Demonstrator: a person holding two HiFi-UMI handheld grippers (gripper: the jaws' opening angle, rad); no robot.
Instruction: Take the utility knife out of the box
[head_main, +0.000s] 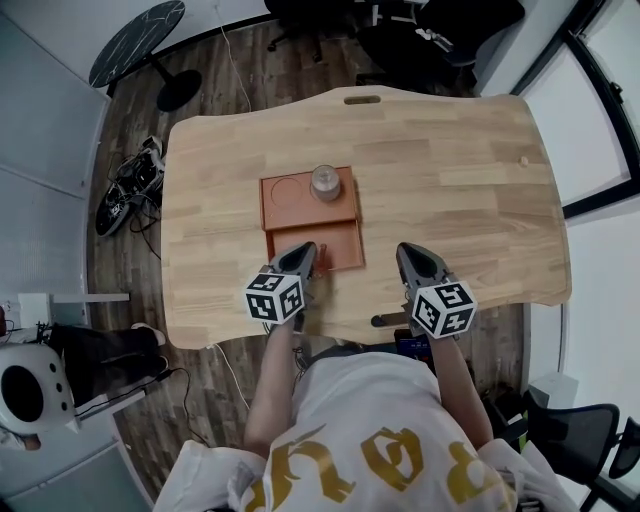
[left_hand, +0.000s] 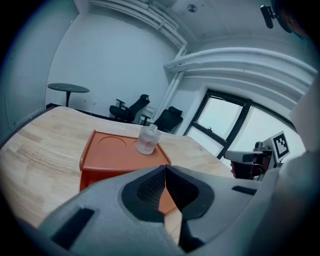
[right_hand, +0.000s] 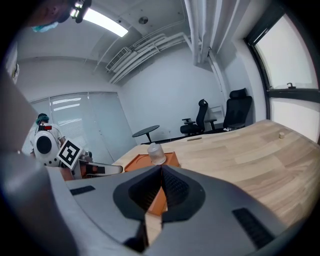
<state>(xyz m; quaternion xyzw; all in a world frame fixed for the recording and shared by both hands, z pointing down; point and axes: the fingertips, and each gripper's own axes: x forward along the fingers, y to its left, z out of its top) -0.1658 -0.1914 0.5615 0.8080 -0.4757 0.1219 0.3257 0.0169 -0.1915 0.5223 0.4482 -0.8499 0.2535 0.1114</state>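
An orange box lies in the middle of the wooden table, with a clear small bottle standing on its far half beside a round recess. The near half is a shallow tray. No utility knife can be made out in any view. My left gripper is shut and empty, its tips at the box's near edge. In the left gripper view the box and bottle lie just beyond the closed jaws. My right gripper is shut and empty, over bare table to the right of the box.
A round black side table and office chairs stand beyond the far edge. Cables and gear lie on the floor to the left. A small peg sits on the table's far right. A slot cuts the far edge.
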